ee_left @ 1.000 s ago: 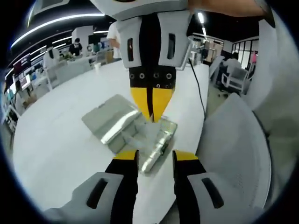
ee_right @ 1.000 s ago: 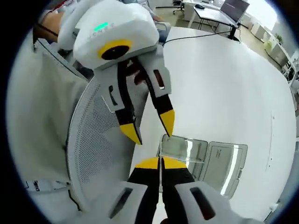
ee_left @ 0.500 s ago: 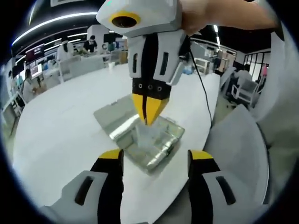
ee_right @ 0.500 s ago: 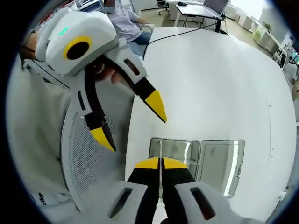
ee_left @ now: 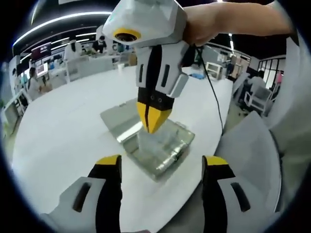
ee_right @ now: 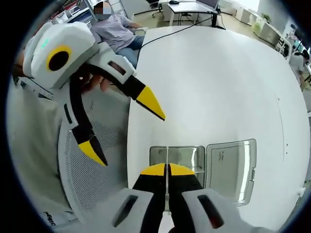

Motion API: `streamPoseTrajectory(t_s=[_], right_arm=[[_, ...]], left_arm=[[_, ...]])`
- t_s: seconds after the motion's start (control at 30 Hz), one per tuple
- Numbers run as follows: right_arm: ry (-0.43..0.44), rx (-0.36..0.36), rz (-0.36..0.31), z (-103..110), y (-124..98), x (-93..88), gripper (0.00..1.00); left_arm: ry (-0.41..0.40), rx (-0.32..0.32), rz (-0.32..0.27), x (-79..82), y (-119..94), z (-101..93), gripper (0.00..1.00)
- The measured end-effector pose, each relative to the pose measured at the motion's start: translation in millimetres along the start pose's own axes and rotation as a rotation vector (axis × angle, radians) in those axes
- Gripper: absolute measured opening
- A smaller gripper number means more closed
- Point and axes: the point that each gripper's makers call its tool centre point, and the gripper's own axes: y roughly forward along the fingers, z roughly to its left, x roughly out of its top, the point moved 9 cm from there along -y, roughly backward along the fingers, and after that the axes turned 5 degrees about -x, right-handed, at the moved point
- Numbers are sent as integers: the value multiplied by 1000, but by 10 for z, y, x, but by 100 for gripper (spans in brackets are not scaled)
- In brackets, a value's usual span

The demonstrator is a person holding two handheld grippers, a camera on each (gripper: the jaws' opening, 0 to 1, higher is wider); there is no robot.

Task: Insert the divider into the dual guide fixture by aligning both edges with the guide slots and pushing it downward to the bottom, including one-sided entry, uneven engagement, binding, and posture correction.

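Note:
A silvery metal guide fixture (ee_left: pixel 163 153) lies near the edge of the white table, with a flat grey panel (ee_left: pixel 119 119) joined to its far side. My right gripper (ee_left: pixel 152 119) comes down from above, shut on a clear thin divider (ee_left: pixel 149 140) that stands upright over the fixture's tray. In the right gripper view the divider (ee_right: pixel 166 154) shows edge-on as a thin line between my shut jaws (ee_right: pixel 166 170), over the fixture (ee_right: pixel 182 158). My left gripper (ee_left: pixel 162 162) stands wide open, back from the fixture and touching nothing. It also appears at the upper left (ee_right: pixel 121 127).
The white table (ee_right: pixel 218 82) stretches wide beyond the fixture. A grey mesh chair back (ee_left: pixel 252 155) stands just off the table's edge. A black cable (ee_left: pixel 214 97) runs across the table. Desks and seated people are in the background.
My left gripper has opened wider and drawn back from the fixture. My right gripper stays shut on the divider above the tray.

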Motion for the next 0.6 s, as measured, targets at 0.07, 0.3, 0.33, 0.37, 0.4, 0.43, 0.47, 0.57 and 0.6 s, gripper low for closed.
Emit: streamPoseTrajectory(t_s=[0.07,0.3,0.33,0.37,0.4,0.43,0.47,0.57,0.6], right_arm=[[14,0,-5,-4,19,-12,0],[6,-10,-10,-36,46,-29,0],[4,-10,-12,-30,48,-28,0],[2,-10,-10,-33,57,-32,0],[-1,-13,-10,-35,61,-34,0],[-3,-14,-10,-34,66,-34,0],[-1,-13,-10,-31,70,-34,0],[-7,-14,-9,-41,92,-42,0],[-5,-11,-8,-38,99,-44,0]], left_arm=[[-5,3,0,-6,1,-2,67],[-18,8,4,-30,18,-2,70],[-18,8,2,-30,19,0,70],[-19,8,2,-30,20,2,70],[-20,9,1,-29,21,1,70],[-19,9,2,-27,21,-1,70],[-19,9,1,-26,21,-2,70],[-20,9,0,-26,22,-4,70],[-21,8,0,-25,21,-7,70]])
